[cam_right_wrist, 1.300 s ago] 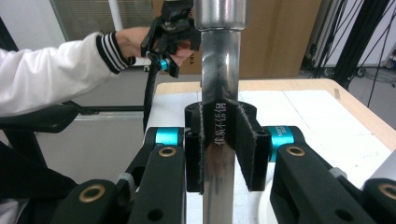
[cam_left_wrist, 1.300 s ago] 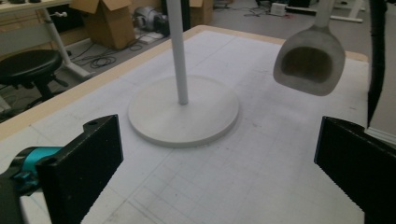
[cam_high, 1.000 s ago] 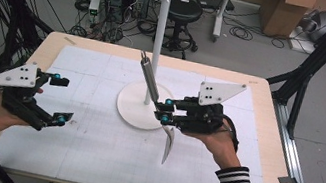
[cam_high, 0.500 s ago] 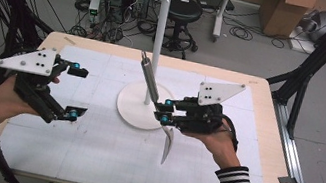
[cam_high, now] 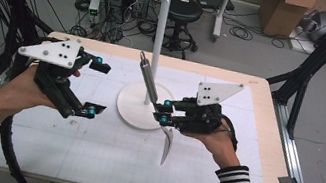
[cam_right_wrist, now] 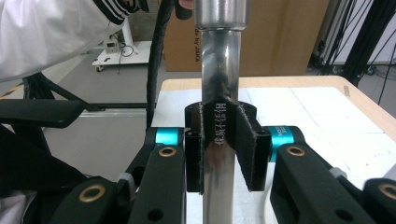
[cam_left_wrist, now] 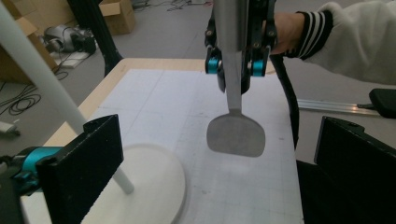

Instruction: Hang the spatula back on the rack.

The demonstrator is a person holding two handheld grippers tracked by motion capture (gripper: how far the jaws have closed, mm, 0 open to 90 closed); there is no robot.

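The right hand-held gripper [cam_high: 163, 113] clamps a steel spatula [cam_high: 167, 145] mid-handle beside the white stand [cam_high: 140, 105]; rigid, slick, so grip there; the left hand-held gripper [cam_high: 99, 88] gapes empty

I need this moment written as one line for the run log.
right gripper: shut on spatula, lifted over table | left gripper: open, holding nothing | rack: hooks bare

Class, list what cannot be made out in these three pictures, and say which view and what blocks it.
- Spatula handle top: left gripper view, cut off by the upper edge.
- Its blade: right gripper view, hidden behind the right gripper fingers.
- Stand hooks: high view, too small to count surely.
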